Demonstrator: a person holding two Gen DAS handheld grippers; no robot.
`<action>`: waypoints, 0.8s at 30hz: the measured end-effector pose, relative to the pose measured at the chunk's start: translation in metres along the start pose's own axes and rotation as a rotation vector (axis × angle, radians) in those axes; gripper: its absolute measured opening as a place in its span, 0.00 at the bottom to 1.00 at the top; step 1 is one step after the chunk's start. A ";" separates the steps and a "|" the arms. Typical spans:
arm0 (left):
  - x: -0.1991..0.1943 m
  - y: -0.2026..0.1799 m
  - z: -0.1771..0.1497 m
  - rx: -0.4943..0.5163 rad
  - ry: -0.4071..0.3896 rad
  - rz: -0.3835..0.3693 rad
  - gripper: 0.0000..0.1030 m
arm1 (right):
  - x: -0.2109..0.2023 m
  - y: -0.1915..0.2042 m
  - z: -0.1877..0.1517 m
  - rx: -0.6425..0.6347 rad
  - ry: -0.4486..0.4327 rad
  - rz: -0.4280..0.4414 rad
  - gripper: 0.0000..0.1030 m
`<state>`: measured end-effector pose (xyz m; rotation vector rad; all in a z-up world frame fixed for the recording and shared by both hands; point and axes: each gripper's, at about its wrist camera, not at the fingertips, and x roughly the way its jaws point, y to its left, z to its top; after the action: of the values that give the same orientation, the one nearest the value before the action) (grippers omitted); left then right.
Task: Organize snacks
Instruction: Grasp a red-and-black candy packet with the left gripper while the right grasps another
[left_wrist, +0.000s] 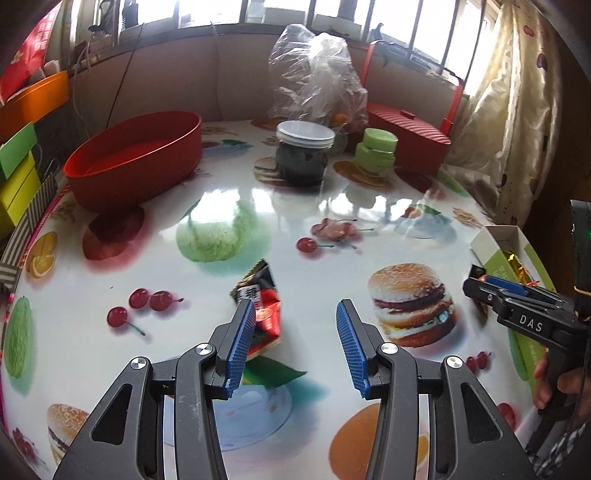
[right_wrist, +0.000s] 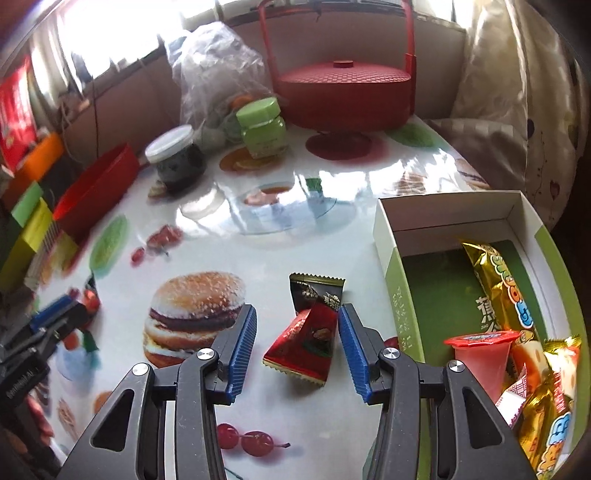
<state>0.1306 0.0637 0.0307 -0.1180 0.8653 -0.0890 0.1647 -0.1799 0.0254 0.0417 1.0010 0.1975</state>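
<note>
Left wrist view, left to right. Red tub (left_wrist: 135, 162) is sitting at the far left of the table (left_wrist: 295, 210). Dark jar (left_wrist: 303, 153) with a white lid is standing mid-table, a clear bag (left_wrist: 314, 74) rising behind it. Green jar (left_wrist: 376, 151) is standing just right of the dark jar; a red lidded basket (left_wrist: 410, 136) is sitting behind that. Left gripper (left_wrist: 295, 334) is hovering low over the table, jaws spread wide and gripping nothing. A red-and-black packet (left_wrist: 264, 295) is lying just beyond its left finger, partly hidden by it. Right gripper (left_wrist: 480, 282) is showing at the right edge, by the box (left_wrist: 491, 243).

Right wrist view, left to right. Right gripper (right_wrist: 297, 332) is hanging over the table, jaws wide apart, straddling a red packet (right_wrist: 306, 347) without closing on it. A black packet (right_wrist: 314, 291) is lying touching the red one, on its far side. The box (right_wrist: 399, 291) is sitting to the right, holding a gold bar (right_wrist: 498, 280), a jelly cup (right_wrist: 480, 354) and further wrapped snacks (right_wrist: 546, 417).
</note>
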 end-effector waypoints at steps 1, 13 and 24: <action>0.001 0.002 0.000 -0.004 0.002 0.000 0.46 | 0.001 0.001 0.000 -0.013 0.004 -0.019 0.41; 0.009 0.020 0.000 -0.034 0.014 0.039 0.52 | 0.003 0.004 -0.003 -0.073 -0.012 -0.102 0.22; 0.025 0.023 -0.001 -0.029 0.060 0.054 0.52 | -0.002 0.001 -0.004 -0.054 -0.024 -0.093 0.21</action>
<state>0.1461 0.0834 0.0080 -0.1196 0.9295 -0.0301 0.1603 -0.1792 0.0250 -0.0517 0.9706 0.1391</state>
